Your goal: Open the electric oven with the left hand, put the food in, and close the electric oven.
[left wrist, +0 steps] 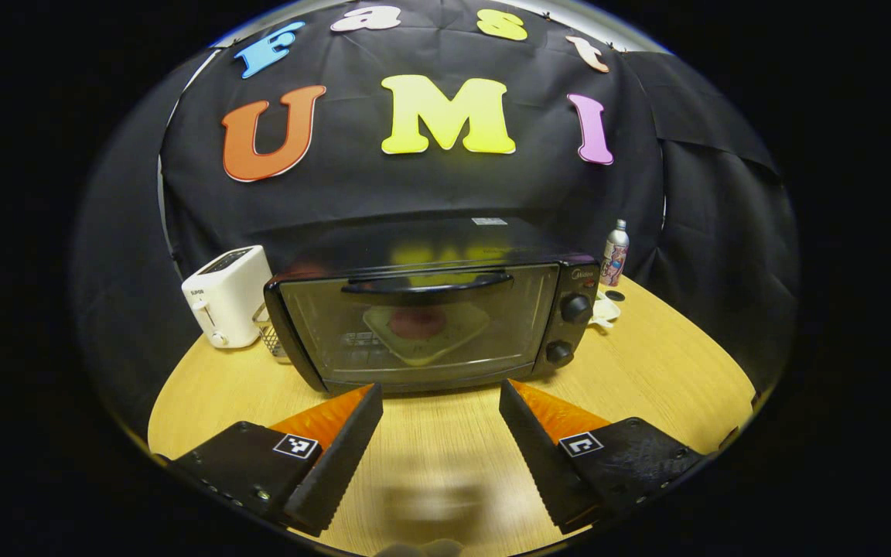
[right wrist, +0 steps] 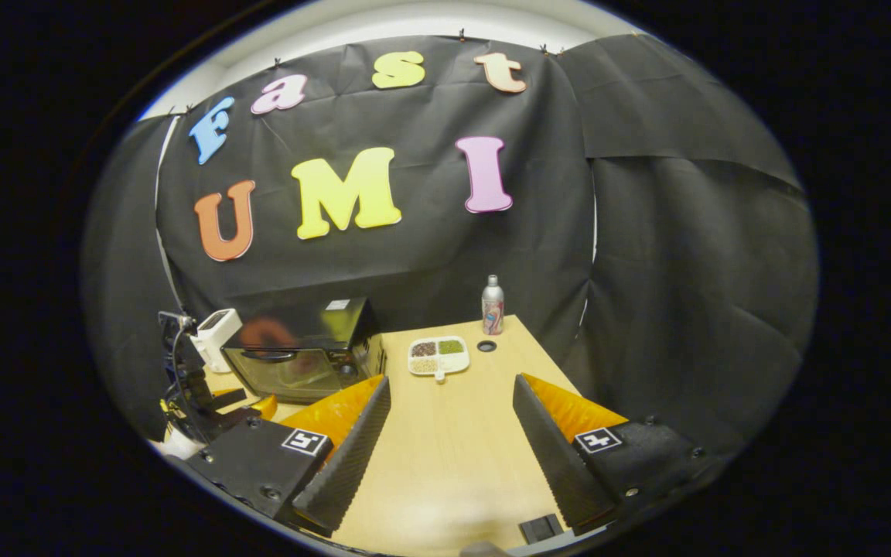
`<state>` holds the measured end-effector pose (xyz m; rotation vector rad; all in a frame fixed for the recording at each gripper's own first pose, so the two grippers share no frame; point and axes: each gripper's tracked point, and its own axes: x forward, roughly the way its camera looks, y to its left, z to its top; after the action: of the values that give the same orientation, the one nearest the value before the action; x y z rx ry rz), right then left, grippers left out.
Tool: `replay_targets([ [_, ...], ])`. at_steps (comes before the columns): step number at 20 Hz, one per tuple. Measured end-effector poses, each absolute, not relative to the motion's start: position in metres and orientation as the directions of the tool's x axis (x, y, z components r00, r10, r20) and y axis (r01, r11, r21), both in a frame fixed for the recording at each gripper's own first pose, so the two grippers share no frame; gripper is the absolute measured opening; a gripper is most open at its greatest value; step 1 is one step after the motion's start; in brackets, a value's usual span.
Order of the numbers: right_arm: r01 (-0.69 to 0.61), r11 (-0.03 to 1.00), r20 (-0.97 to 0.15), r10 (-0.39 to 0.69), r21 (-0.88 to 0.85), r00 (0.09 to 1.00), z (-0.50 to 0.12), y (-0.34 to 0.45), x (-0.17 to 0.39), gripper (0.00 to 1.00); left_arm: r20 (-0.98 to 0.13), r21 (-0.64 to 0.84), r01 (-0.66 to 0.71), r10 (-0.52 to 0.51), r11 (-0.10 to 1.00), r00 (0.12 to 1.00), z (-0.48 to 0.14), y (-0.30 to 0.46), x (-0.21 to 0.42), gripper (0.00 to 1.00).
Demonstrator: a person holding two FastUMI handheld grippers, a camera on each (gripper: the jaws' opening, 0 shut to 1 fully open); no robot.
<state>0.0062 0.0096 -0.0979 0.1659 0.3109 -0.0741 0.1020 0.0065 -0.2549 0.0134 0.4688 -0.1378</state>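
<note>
Both claws (left wrist: 439,433) (right wrist: 449,433) agape before oven (left wrist: 430,317)

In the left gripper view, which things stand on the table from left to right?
Toaster → wire basket → electric oven, door shut → white dish → spray can.

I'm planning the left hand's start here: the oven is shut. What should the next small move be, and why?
Probably bring the left gripper forward and up to the door handle. The oven door is closed, its handle runs along the door's top edge, and the gripper is open, holding nothing, short of the oven over the table. The food plate waits on the table beside the oven.
</note>
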Motion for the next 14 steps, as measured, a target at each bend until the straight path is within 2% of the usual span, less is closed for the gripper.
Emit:
replay_targets([
  [1,0.099,0.984,-0.308,-0.049,0.149,0.950,-0.097,0.012,0.003,1.00,-0.455,-0.023,0.138,-0.133,0.990,0.881,-0.257,0.007,0.098,0.97],
  [2,0.100,0.984,-0.306,-0.051,0.147,0.951,-0.096,0.016,0.000,0.96,-0.456,-0.027,0.143,-0.140,0.989,0.879,-0.258,0.006,0.093,0.97],
  [4,0.108,0.985,-0.309,-0.063,0.131,0.949,-0.096,0.021,-0.010,0.96,-0.452,-0.028,0.154,-0.150,0.988,0.880,-0.258,0.004,0.084,0.97],
  [5,0.117,0.986,-0.314,-0.073,0.123,0.947,-0.096,0.022,-0.016,1.00,-0.450,-0.029,0.161,-0.157,0.986,0.879,-0.258,0.004,0.078,0.97],
  [6,0.120,0.986,-0.320,-0.077,0.116,0.944,-0.096,0.026,-0.023,0.96,-0.449,-0.033,0.162,-0.160,0.986,0.879,-0.254,0.004,0.072,0.97],
  [8,0.110,0.989,-0.316,-0.072,0.103,0.946,-0.092,0.033,-0.035,1.00,-0.421,-0.042,0.172,-0.174,0.984,0.890,-0.238,0.001,0.058,0.97],
  [10,0.088,0.991,-0.301,-0.054,0.099,0.952,-0.085,0.038,-0.046,0.96,-0.387,-0.042,0.167,-0.170,0.985,0.906,-0.210,0.003,0.040,0.97],
  [12,0.055,0.992,-0.262,-0.023,0.114,0.965,-0.070,0.040,-0.057,0.96,-0.328,-0.039,0.151,-0.155,0.988,0.932,-0.169,0.005,0.019,0.97],
  [13,0.042,0.992,-0.237,-0.013,0.117,0.972,-0.061,0.038,-0.063,1.00,-0.294,-0.037,0.140,-0.145,0.989,0.945,-0.145,0.007,0.007,0.97],
  [14,0.029,0.992,-0.214,-0.003,0.119,0.977,-0.054,0.033,-0.070,0.96,-0.261,-0.035,0.127,-0.132,0.991,0.956,-0.122,0.008,-0.007,0.97],
])
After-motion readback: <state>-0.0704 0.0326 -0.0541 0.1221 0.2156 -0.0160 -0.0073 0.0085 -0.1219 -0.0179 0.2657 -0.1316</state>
